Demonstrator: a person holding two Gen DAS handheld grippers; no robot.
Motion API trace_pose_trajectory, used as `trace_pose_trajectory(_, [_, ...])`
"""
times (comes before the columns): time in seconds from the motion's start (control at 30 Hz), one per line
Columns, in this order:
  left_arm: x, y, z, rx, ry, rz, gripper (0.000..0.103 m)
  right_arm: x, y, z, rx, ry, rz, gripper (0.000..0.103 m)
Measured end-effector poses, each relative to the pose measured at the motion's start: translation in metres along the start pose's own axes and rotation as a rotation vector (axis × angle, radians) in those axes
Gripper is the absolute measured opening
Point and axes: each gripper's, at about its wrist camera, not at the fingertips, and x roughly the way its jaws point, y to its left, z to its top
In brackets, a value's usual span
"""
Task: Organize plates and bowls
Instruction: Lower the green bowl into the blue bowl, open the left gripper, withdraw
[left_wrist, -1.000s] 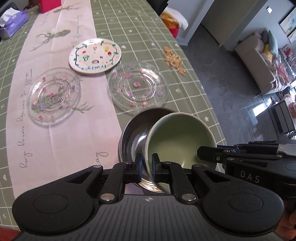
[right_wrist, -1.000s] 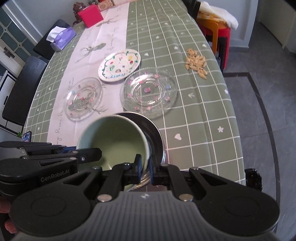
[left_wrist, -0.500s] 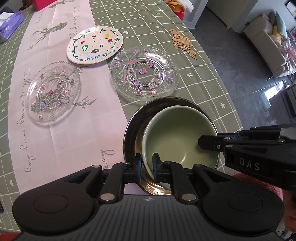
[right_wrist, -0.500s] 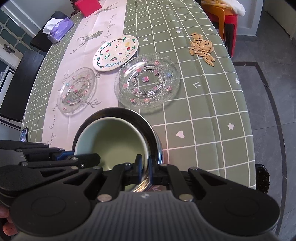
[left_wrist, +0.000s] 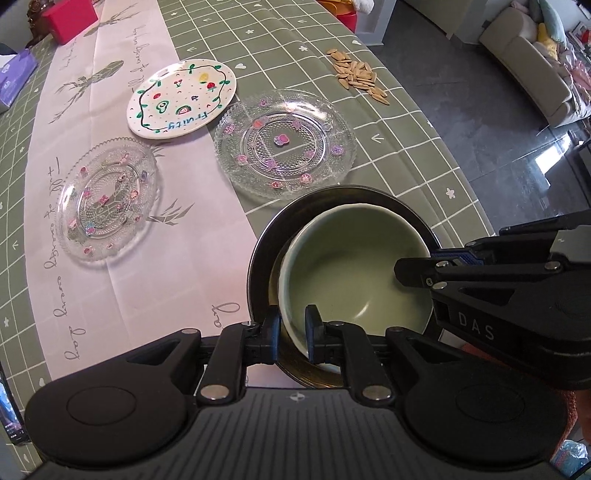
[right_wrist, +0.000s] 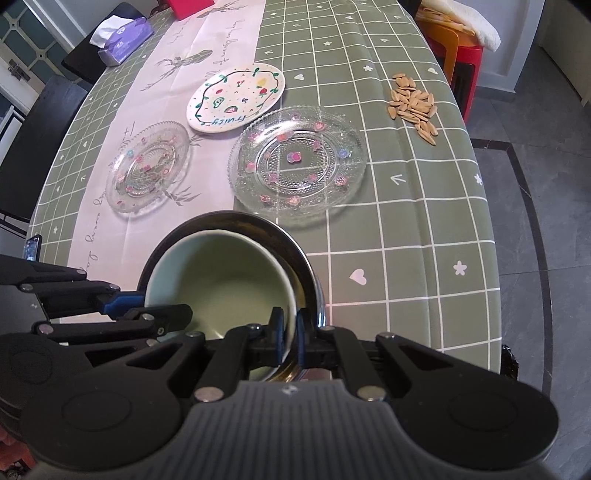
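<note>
A pale green bowl (left_wrist: 354, 266) (right_wrist: 221, 280) sits nested in a steel bowl (left_wrist: 266, 240) (right_wrist: 303, 254) near the table's front edge. My left gripper (left_wrist: 293, 325) is shut on the green bowl's near-left rim, one finger inside and one outside. From the other side, my right gripper (right_wrist: 290, 325) pinches the opposite rim, its outer finger between the two bowls. Each gripper shows in the other's view: the right gripper (left_wrist: 413, 264) and the left gripper (right_wrist: 122, 302). Beyond lie a large glass plate (left_wrist: 284, 144) (right_wrist: 297, 158), a small glass plate (left_wrist: 107, 199) (right_wrist: 147, 166) and a white painted plate (left_wrist: 181, 99) (right_wrist: 236, 98).
A pile of seeds (left_wrist: 358, 75) (right_wrist: 413, 107) lies near the table's right edge. A tissue box (right_wrist: 122, 37) and a red box (left_wrist: 70, 18) stand at the far end. A phone (right_wrist: 32, 247) sits at the left edge. The floor drops away on the right.
The green bowl, tilted above the steel bowl a second ago, has come down and levelled inside it. Both grippers sank with it, still on its rim.
</note>
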Motion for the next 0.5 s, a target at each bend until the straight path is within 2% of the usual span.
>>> trace_pose_trajectory(0.2, [-0.0005, 0.0013, -0.0011, 0.002, 0.01, -0.017, 0.017, -0.0002, 0.0035, -0.0008, -0.002, 0.008, -0.012, 0.006])
trace_pose_trajectory(0.3, [-0.0005, 0.0026, -0.0008, -0.01, 0.017, -0.033, 0.022, -0.0008, 0.0049, -0.0008, 0.0, 0.022, -0.005, 0.01])
trace_pose_trajectory(0.37, [-0.0004, 0.003, -0.0004, -0.015, 0.024, -0.043, 0.025, -0.0017, 0.006, -0.0009, 0.0, 0.024, 0.006, 0.017])
trace_pose_trajectory(0.5, [-0.001, 0.0048, 0.001, -0.024, 0.034, -0.058, 0.026, -0.0035, 0.0083, -0.0006, -0.012, 0.031, -0.001, 0.017])
